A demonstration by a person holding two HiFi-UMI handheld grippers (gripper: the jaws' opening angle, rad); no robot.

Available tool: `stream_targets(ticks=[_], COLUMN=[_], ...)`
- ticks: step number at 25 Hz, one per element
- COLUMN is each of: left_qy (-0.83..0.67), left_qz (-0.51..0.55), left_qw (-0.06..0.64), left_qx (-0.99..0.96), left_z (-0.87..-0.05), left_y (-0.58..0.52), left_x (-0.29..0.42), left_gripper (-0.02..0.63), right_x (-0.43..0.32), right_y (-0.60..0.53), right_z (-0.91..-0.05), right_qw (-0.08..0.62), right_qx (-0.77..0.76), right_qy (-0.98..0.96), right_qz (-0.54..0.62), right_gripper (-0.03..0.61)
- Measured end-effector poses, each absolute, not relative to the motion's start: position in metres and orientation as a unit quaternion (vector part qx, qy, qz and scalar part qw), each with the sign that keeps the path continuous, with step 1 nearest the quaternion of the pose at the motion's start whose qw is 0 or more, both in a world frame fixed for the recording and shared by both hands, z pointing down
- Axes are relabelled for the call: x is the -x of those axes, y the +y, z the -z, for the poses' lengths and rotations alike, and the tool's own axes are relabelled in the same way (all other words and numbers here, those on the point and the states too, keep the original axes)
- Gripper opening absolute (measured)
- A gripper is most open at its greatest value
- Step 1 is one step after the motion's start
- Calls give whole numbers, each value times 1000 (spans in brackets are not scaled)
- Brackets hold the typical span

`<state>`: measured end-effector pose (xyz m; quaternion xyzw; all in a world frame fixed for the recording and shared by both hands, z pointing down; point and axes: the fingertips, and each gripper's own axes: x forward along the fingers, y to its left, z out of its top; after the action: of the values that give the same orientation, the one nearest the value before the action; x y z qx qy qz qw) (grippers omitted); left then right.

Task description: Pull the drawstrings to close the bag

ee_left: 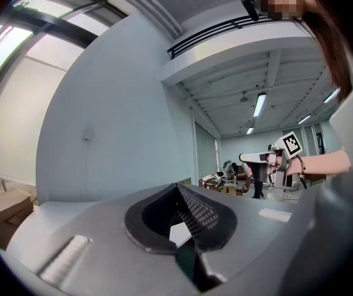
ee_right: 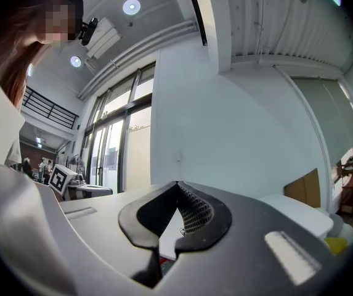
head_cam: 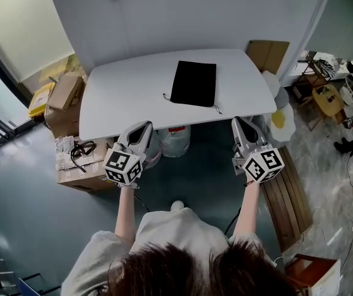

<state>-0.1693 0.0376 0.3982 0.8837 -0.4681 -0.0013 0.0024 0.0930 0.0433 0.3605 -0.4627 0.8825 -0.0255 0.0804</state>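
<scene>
A flat black drawstring bag lies on the white table, its open end toward the near edge. One thin cord end trails from its near left corner, another cord end from its near right corner. My left gripper hovers shut and empty in front of the table's near edge, left of the bag. On the other side my right gripper is also shut and empty, at the table's near right edge. Both gripper views show closed jaws pointing level at the wall; the right gripper shows in the left one.
Cardboard boxes are stacked left of the table, with one box below holding a dark cable. Water jugs stand under the table. A brown board leans at the far right corner. A wooden pallet lies on the floor to my right.
</scene>
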Motion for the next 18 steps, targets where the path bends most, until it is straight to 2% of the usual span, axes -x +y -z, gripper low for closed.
stream_targets(ticks=[18], left_qy=[-430], left_qz=[1], left_qw=[15], left_qx=[-903], left_z=[-411], left_y=[-48], left_x=[163], left_gripper=[-9], right_x=[-86], right_y=[-20], right_z=[-364], right_qw=[95], right_qx=[467], right_qy=[878], right_qz=[36], right_gripper=[14])
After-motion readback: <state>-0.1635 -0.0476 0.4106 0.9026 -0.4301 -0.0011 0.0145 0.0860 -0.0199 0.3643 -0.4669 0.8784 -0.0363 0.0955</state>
